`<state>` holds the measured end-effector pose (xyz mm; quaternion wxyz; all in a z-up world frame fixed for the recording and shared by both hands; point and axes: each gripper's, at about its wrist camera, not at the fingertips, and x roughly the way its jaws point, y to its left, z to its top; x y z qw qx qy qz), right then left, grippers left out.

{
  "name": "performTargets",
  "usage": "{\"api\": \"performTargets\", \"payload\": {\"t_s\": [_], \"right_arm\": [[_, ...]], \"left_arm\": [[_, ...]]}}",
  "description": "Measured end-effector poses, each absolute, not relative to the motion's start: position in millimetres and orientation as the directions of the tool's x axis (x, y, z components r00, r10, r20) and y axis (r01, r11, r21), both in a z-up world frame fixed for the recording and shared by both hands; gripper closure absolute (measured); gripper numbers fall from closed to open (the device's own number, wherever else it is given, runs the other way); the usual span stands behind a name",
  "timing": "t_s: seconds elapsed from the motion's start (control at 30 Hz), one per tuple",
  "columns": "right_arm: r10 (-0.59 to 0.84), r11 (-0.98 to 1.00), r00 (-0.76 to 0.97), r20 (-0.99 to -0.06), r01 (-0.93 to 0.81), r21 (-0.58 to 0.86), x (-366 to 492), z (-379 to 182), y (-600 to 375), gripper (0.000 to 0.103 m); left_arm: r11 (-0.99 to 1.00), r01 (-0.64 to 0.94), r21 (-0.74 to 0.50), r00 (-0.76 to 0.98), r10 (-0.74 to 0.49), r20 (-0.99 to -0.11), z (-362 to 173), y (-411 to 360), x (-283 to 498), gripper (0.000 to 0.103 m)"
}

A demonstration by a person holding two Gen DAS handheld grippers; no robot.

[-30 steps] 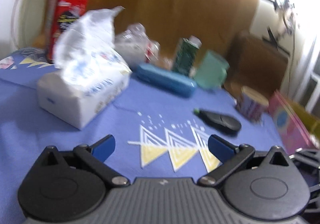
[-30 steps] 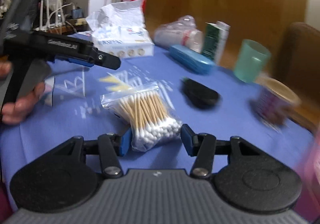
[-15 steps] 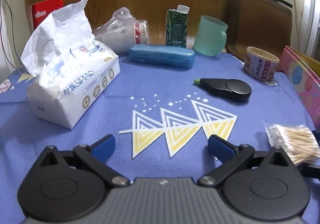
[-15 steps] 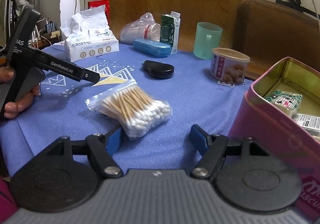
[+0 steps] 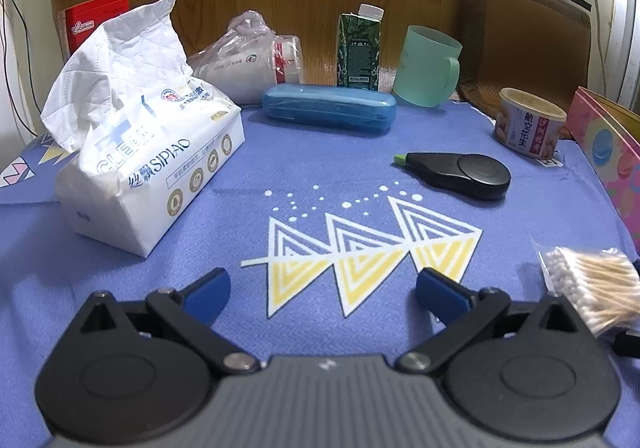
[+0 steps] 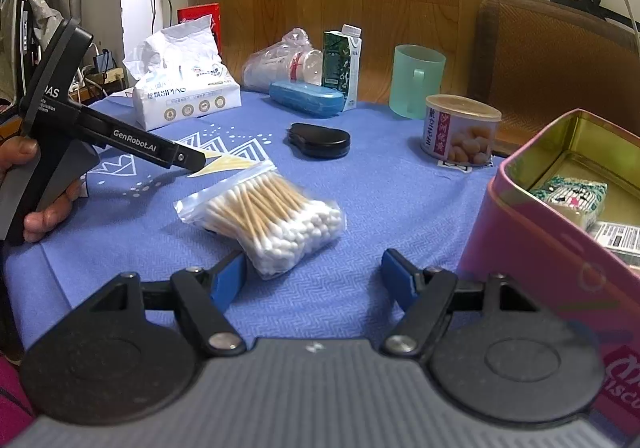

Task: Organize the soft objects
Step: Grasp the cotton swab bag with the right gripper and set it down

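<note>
A clear bag of cotton swabs (image 6: 272, 216) lies on the blue cloth just ahead of my right gripper (image 6: 314, 278), which is open and empty; the bag's near end sits by the left fingertip. The bag also shows at the right edge of the left wrist view (image 5: 592, 288). My left gripper (image 5: 322, 294) is open and empty above the cloth's triangle print. A white tissue pack (image 5: 148, 160) stands to its far left; it also shows in the right wrist view (image 6: 184, 88). A pink tin (image 6: 560, 248) at the right holds a small knitted item (image 6: 572, 196).
At the back stand a blue case (image 5: 328, 108), a green carton (image 5: 358, 48), a teal cup (image 5: 426, 66), bagged cups (image 5: 248, 60) and a can (image 5: 528, 122). A black tape dispenser (image 5: 460, 174) lies mid-table. A brown chair (image 6: 552, 60) stands behind.
Both views swung and steadied. The right gripper backed off the swab bag and opened wider, with the pink tin coming into view. The left gripper stayed open.
</note>
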<state>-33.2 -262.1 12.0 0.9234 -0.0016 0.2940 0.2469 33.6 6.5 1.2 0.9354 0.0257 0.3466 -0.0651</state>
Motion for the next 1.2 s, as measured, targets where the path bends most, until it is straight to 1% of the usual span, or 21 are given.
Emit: {"api": "performTargets", "payload": {"t_s": [0.3,0.67,0.8,0.97,1.13,1.2], "right_arm": [[0.466,0.875,0.703,-0.537,-0.456,0.162,-32.6,11.8,-266.1,0.027],[0.459,0.878,0.706,-0.539,-0.455,0.152,-33.2,11.1,-264.8,0.026],[0.459,0.877,0.709,-0.536,-0.456,0.149,-34.0,11.2,-264.8,0.026],[0.453,0.88,0.712,-0.537,-0.455,0.138,-34.9,11.6,-262.3,0.026],[0.437,0.884,0.718,-0.542,-0.453,0.112,-36.4,12.3,-258.2,0.026],[0.449,0.878,0.715,-0.536,-0.463,0.119,-37.6,13.3,-257.3,0.026]], "left_arm": [[0.99,0.142,0.018,0.755,-0.097,-0.648,1.9,5.7,27.7,0.0],[0.99,0.138,0.014,0.748,-0.095,-0.656,3.8,5.2,23.2,0.0],[0.986,0.158,-0.054,0.764,-0.156,-0.626,9.9,6.9,13.6,0.0],[0.975,0.21,-0.069,0.759,-0.207,-0.617,16.2,-4.1,4.3,0.0],[0.934,0.301,-0.194,0.714,-0.355,-0.603,22.3,-9.0,0.8,0.001],[0.921,0.338,-0.195,0.699,-0.384,-0.603,24.7,-18.2,-1.2,0.001]]}}
